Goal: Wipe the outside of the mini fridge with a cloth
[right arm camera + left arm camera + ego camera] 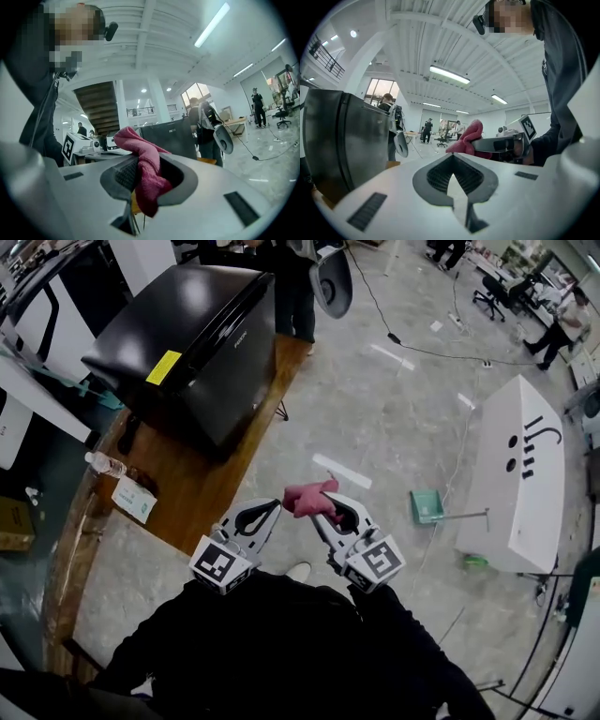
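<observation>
Clamping a pink cloth (305,495), right tongs (325,505) point toward the mini fridge (197,343).

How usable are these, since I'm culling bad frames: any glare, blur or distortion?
Head view: sharp and evenly lit, edges bent by the wide lens, soft sheen on the fridge top. Left gripper view: fisheye circle with black corners, ceiling lamp blown out, the near jaws slightly soft. Right gripper view: same fisheye, lamp strip overexposed, cloth in focus.
</observation>
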Tool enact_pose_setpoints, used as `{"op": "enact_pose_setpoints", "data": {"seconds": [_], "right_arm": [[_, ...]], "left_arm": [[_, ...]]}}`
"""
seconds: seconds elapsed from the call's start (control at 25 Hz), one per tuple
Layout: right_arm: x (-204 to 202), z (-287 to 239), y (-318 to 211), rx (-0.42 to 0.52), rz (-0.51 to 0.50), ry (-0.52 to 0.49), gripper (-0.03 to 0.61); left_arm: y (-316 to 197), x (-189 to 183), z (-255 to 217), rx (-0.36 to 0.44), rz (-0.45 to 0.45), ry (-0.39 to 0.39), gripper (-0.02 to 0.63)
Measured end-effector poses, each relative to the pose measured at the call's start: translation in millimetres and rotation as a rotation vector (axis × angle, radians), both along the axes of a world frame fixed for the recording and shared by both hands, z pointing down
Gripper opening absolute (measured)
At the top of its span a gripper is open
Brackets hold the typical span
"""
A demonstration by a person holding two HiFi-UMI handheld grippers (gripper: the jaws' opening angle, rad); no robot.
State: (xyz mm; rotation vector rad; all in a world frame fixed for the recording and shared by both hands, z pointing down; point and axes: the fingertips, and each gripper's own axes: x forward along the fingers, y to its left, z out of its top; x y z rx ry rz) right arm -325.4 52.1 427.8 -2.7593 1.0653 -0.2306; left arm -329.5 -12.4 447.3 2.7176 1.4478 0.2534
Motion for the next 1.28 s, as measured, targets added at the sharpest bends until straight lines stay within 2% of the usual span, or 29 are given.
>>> {"op": "enact_pose_setpoints", "data": {"seconds": [0.16, 0.24, 0.56, 0.72, 0.84, 1.12, 1.28], "right_arm": [[-15, -15, 51, 0.009, 0.037, -0.013, 0.091], [-13, -22, 71, 0.015, 0.045, 0.027, 0.092], [36, -51, 127, 0.073, 0.103, 0.077, 0.092], [83, -49, 152, 0.027, 0.111, 0.074, 0.092], [128, -50, 165, 0.037, 0.11, 0.066, 0.093], [243, -46, 190, -0.055, 0.079, 0.056, 0.094], [301, -44, 192, -0.057, 0.053, 0.05, 0.094]], "left_arm": [[45, -6, -17, 0.021, 0.036, 0.014, 0.006], [63, -1, -26, 0.014, 0.051, 0.025, 0.006], [122, 48, -45, -0.026, 0.099, 0.025, 0.006], [149, 95, -45, -0.052, 0.115, 0.04, 0.006], [163, 138, -44, -0.072, 0.118, 0.044, 0.006], [193, 256, -47, -0.111, 0.103, 0.05, 0.006], [202, 315, -48, -0.116, 0.099, 0.063, 0.006]]}}
